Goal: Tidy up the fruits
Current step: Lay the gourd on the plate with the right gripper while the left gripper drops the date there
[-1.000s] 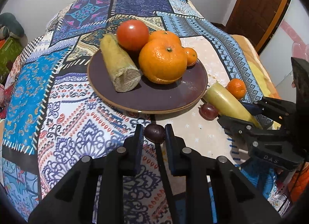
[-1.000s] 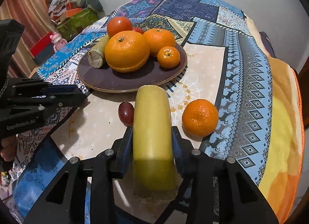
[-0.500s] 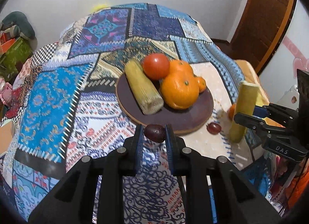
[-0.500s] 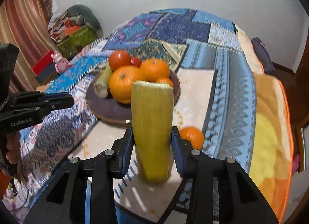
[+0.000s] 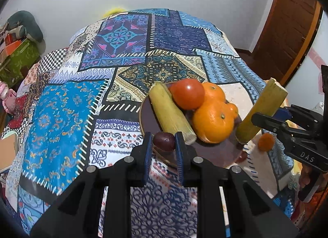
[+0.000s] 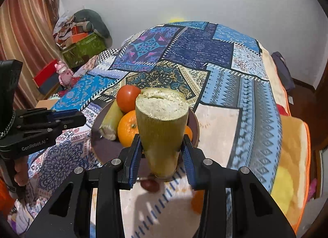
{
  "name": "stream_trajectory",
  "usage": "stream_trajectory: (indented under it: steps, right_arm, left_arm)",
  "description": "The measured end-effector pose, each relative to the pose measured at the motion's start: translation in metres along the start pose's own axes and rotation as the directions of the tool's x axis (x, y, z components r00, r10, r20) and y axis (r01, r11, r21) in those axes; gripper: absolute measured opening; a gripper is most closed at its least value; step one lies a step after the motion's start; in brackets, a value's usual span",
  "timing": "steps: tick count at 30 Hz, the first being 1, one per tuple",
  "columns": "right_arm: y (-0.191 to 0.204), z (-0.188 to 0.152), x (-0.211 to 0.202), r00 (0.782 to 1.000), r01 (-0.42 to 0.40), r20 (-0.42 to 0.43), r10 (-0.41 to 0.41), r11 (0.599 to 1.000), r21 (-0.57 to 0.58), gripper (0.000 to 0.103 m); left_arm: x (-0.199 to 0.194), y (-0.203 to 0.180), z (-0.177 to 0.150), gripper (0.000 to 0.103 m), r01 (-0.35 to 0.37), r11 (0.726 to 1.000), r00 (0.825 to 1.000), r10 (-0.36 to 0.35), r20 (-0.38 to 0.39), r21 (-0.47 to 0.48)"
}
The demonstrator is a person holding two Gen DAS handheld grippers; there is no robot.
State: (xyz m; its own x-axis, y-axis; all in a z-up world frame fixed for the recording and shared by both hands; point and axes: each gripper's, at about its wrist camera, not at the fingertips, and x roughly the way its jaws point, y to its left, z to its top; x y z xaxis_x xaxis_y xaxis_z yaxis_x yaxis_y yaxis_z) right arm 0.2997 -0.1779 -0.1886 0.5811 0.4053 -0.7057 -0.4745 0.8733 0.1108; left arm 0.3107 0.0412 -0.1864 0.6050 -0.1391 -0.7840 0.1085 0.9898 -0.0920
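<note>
My left gripper [image 5: 164, 145] is shut on a small dark red fruit [image 5: 164, 141], held above the near rim of the brown plate [image 5: 213, 156]. The plate holds a yellow-green cane piece [image 5: 170, 113], a red tomato [image 5: 187, 93], a large orange [image 5: 213, 122] and smaller oranges. My right gripper [image 6: 162, 152] is shut on a second cane piece [image 6: 162, 129], lifted and tilted up beside the plate [image 6: 102, 149]; it also shows in the left wrist view [image 5: 260, 113]. A small orange [image 5: 265, 144] and another dark red fruit [image 6: 150, 184] lie on the cloth.
The table wears a patchwork cloth [image 5: 67, 111] and an orange-yellow blanket [image 6: 293, 156] at the right edge. Boxes and a stuffed toy [image 6: 82, 33] stand by the left wall. A wooden door [image 5: 287, 29] is at the right.
Both grippers have risen well above the table with their fruit. The cane piece in the right gripper came off the cloth and tilted upright; the plate now looks smaller and farther below.
</note>
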Motion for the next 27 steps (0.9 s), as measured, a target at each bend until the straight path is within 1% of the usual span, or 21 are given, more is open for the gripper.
stream_trajectory:
  steps: [4,12,21,23,25,27]
  right_arm:
    - [-0.002,0.005,0.012,1.0,0.008,-0.02,-0.008,1.0,-0.009,0.035]
    - [-0.007,0.011,0.023,0.999,0.003,-0.035,-0.002,1.0,0.019,0.035]
    - [-0.009,0.014,0.032,0.999,0.006,-0.05,-0.005,1.0,0.023,0.035]
    - [-0.012,0.016,0.033,0.999,-0.006,-0.054,0.008,0.999,0.041,0.035]
    - [-0.013,0.017,0.034,0.998,-0.007,-0.056,0.009,0.999,0.047,0.035]
    - [-0.013,0.017,0.034,0.998,0.0,-0.058,0.002,0.999,0.042,0.036]
  left_arm:
    - [0.012,0.003,0.005,0.022,-0.017,1.0,1.0,0.018,-0.007,0.009]
    - [0.029,0.003,0.009,0.022,-0.02,1.0,1.0,0.02,-0.024,0.011]
    - [0.036,0.005,0.009,0.024,-0.03,1.0,0.999,0.03,-0.036,-0.001]
    - [0.036,0.006,0.009,0.026,-0.03,1.0,0.999,0.03,-0.038,-0.006]
    - [0.035,0.007,0.008,0.035,-0.035,0.999,0.999,0.034,-0.036,-0.016]
    - [0.032,0.01,0.008,0.043,-0.023,0.999,0.999,0.022,-0.03,-0.03]
